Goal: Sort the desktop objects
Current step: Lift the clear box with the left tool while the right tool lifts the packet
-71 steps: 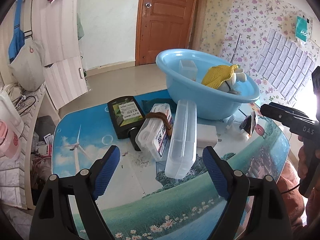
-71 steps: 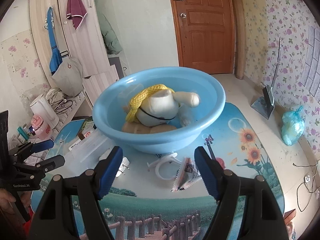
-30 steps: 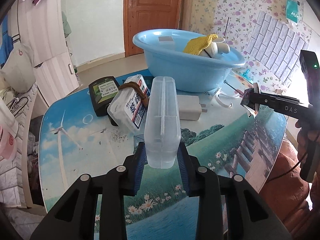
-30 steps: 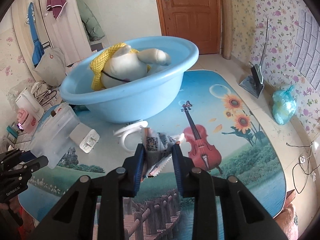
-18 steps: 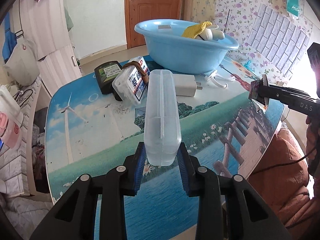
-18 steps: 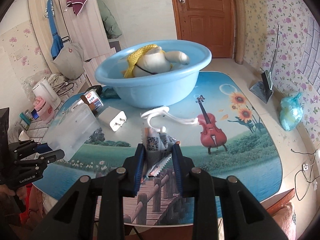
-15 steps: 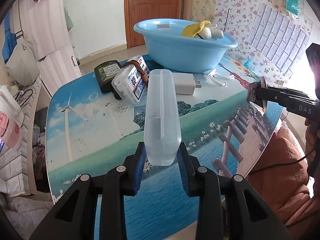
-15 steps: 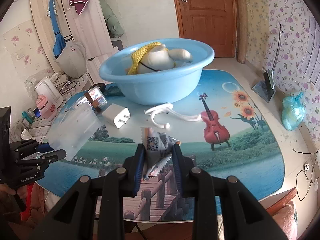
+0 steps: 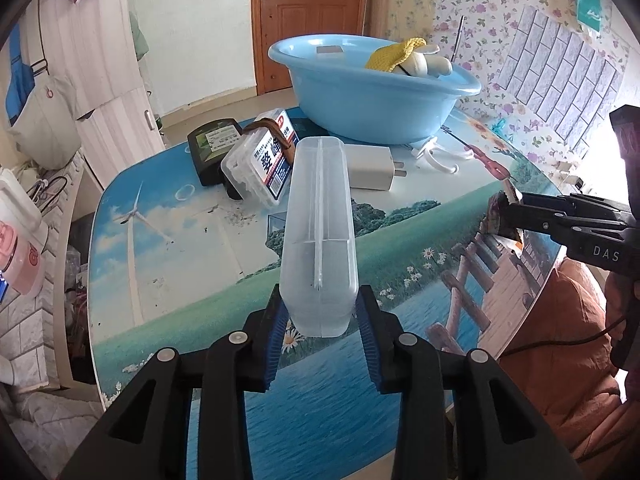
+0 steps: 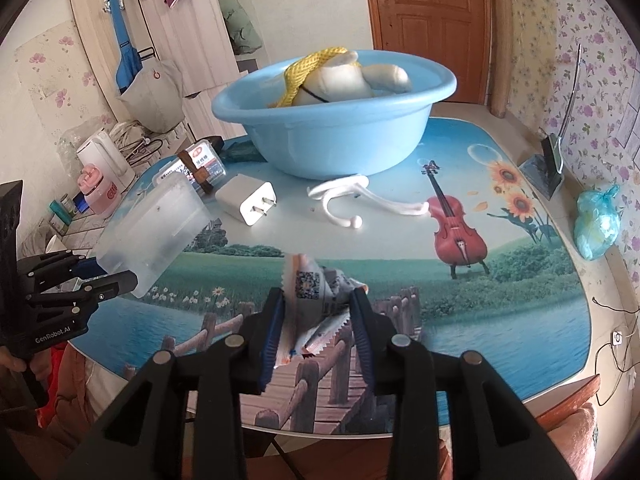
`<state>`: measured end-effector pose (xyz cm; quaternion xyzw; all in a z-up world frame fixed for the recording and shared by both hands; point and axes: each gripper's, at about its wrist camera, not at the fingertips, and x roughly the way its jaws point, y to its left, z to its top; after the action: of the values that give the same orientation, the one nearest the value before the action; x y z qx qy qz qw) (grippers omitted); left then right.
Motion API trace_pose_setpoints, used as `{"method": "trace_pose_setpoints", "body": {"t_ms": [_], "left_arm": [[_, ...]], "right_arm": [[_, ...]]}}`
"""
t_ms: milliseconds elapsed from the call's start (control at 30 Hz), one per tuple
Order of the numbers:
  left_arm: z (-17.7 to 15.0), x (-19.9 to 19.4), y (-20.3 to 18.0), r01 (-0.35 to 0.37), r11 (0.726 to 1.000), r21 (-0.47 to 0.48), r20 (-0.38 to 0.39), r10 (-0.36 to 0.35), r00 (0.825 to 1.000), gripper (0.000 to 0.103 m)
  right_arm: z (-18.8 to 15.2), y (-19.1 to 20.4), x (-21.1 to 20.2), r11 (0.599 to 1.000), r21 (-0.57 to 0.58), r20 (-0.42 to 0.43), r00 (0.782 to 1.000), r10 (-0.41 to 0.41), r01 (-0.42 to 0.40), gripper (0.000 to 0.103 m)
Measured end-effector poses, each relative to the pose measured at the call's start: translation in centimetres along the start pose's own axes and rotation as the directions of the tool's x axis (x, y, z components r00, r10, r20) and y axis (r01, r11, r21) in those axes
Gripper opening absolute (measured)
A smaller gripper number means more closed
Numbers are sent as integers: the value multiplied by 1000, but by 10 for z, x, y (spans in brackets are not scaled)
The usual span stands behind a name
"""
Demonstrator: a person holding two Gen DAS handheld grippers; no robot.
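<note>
Desktop clutter is finally getting lifted: the long translucent plastic box, lying on the table 2.4 s ago, now sits mid-frame clamped in the left gripper, up off the scenic-print table. Right gripper has also gone from wide open to pinching the crumpled printed foil sachet at lower centre. Both hands loaded, so I'd guess the round light-blue plastic basin near the top is next.
</note>
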<state>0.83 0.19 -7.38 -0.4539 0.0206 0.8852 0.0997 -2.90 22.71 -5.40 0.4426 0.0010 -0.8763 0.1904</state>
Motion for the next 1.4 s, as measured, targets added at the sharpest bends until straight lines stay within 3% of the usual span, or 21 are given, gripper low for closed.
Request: {"method": "trace_pose_setpoints", "body": {"t_ms": [233, 633, 667, 767, 800, 867, 1100, 1200, 1333, 1400], "left_arm": [[5, 5, -2, 10, 1000, 0, 8, -10, 1000, 45], [14, 20, 3, 14, 1000, -15, 20, -14, 1000, 46], [14, 21, 3, 19, 1000, -18, 20, -19, 1000, 46], [15, 20, 4, 33, 999, -16, 33, -33, 999, 31], [15, 19, 3, 31, 999, -13, 35, -31, 999, 31], [15, 19, 3, 36, 999, -11, 35, -35, 999, 31], [17, 13, 4, 42, 999, -12, 54, -41, 998, 31], [16, 15, 3, 40, 999, -10, 45, -39, 998, 31], [14, 18, 1, 40, 999, -4, 30, -40, 999, 31], [14, 19, 0, 39, 999, 0, 31, -39, 999, 31]], "right_arm": [[0, 1, 0, 1000, 1, 12, 1000, -9, 9, 43], [0, 3, 7, 1000, 0, -5, 1000, -21, 21, 46], [0, 3, 8, 1000, -1, -7, 1000, -22, 22, 46], [-1, 3, 8, 1000, -3, -1, 1000, -17, 17, 45], [-1, 3, 7, 1000, -4, 4, 1000, -16, 16, 44], [-1, 3, 3, 1000, -12, 19, 1000, 2, -1, 19], [4, -2, -7, 1000, -6, 61, 998, 9, -8, 14], [3, 1, -2, 1000, -20, 33, 999, 16, -15, 16], [2, 4, 2, 999, -26, 34, 999, -34, 35, 56], [2, 2, 5, 999, -16, 30, 999, -27, 28, 62]]}}
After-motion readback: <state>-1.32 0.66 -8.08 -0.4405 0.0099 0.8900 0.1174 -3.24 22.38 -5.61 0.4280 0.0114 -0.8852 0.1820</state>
